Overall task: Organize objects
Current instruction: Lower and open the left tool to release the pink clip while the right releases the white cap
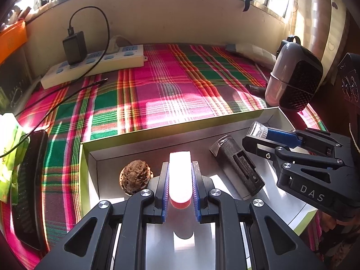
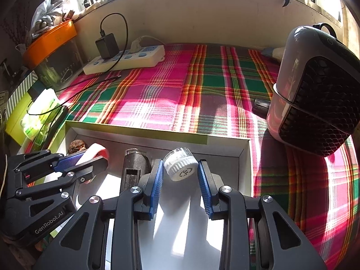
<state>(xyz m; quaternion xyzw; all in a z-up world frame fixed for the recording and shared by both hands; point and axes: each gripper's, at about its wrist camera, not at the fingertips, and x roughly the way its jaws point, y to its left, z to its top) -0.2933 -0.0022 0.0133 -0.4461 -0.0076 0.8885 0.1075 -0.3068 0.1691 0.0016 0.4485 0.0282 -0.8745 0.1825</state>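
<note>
Both grippers over a shallow white box (image 1: 225, 121) on a plaid cloth (image 1: 171, 76).

Left gripper (image 1: 180, 180): jaws closed on a pale rounded stick with a pink end (image 1: 180, 175), pads touching both its sides; it is held above the box floor, at the box's left part. A walnut (image 1: 136, 176) lies in the box just left of the fingers.

Right gripper (image 2: 180, 175): jaws part-open around a small clear jar with a white ribbed cap (image 2: 180, 164); gaps show on both sides of the cap, so no grip. Cannot tell if the jar rests on the box floor.

A dark cylinder with a clear end (image 1: 236, 166) lies in the box between the 2 grippers.

Beyond the box: a power strip (image 1: 94, 65) with a black charger (image 1: 74, 47) plugged in, near the wall; a grey and black fan (image 2: 315, 90) on the right, near the box corner
</note>
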